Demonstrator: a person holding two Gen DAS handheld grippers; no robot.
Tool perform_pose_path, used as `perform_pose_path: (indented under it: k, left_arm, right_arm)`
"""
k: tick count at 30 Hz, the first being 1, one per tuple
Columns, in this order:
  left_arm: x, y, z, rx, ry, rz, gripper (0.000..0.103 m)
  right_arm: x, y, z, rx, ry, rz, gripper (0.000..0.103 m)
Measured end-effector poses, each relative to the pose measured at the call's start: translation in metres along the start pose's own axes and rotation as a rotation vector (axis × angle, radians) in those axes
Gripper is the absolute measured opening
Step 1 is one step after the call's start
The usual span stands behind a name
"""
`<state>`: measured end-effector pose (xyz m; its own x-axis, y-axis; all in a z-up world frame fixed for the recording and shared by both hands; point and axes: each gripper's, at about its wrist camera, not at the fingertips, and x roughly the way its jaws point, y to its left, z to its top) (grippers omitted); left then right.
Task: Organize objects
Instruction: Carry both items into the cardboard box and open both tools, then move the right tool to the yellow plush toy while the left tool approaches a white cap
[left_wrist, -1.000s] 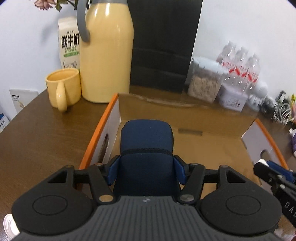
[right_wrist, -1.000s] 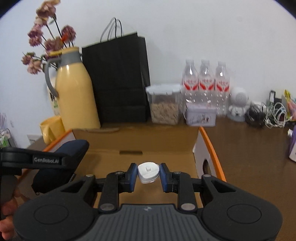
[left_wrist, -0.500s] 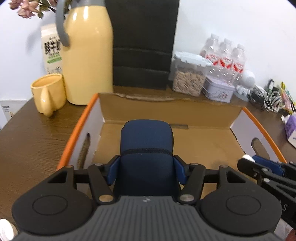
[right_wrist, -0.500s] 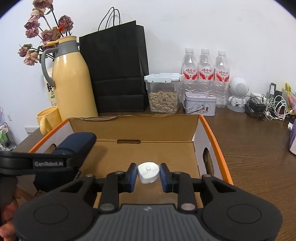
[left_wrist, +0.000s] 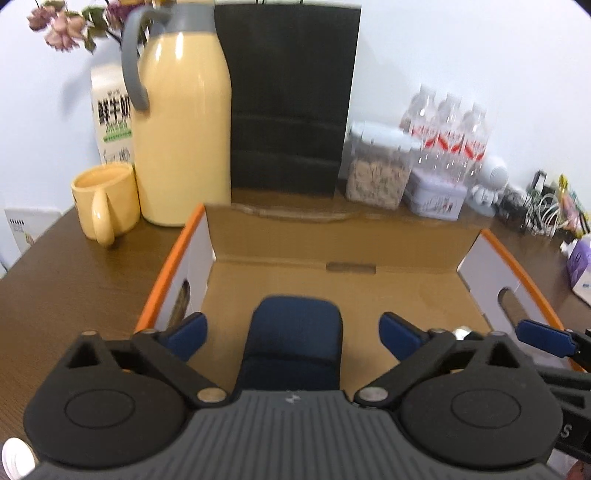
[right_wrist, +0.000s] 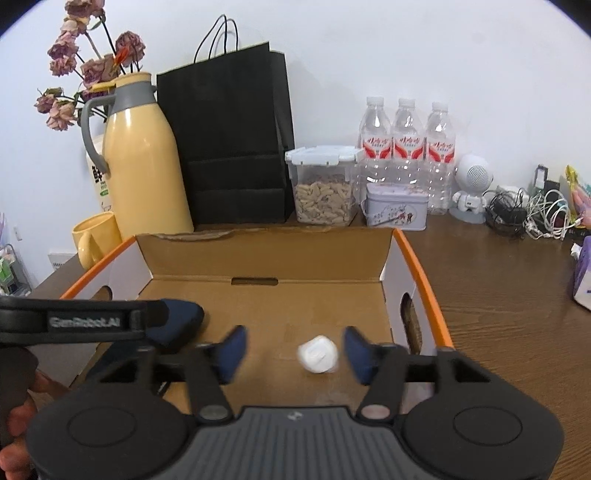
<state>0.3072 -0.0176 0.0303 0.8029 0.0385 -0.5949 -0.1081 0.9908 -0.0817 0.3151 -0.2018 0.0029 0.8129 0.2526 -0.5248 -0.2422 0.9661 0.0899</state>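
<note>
Standing behind the cardboard box, left to right: yellow mug, thermos, black bag, bottles. Left gripper is opening, clear of the navy case in the box; right gripper is opening around the loose white cap.

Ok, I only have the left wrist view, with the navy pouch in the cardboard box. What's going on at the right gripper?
Observer: The right gripper has its jaws opening; a small white cap lies between them, touching neither pad.
Operator: Is it in the box?
Observer: It is over the cardboard box floor, but it is blurred, so I can't tell whether it has landed.
Operator: Anything else?
Observer: A bare hand holds the left gripper from below.
</note>
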Motion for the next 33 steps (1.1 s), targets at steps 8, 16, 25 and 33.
perform_pose_path:
  k: [8,16,25,33]
  left_arm:
    - [-0.029,0.002,0.008,-0.022,-0.078,-0.017,0.103]
    - [-0.069,0.003,0.011,-0.015,-0.171,-0.043,0.103]
    - [-0.119,0.021,-0.008,0.007,-0.220,-0.051,0.103]
    - [-0.157,0.052,-0.032,-0.003,-0.212,-0.021,0.103]
  right_arm:
    - [-0.025,0.000,0.007,-0.003,-0.095,0.010,0.103]
    - [-0.067,0.005,0.013,-0.028,-0.206,0.011,0.103]
    - [-0.122,0.007,-0.005,-0.056,-0.260,0.004,0.103]
    - [-0.160,0.002,-0.040,-0.056,-0.224,-0.004,0.103]
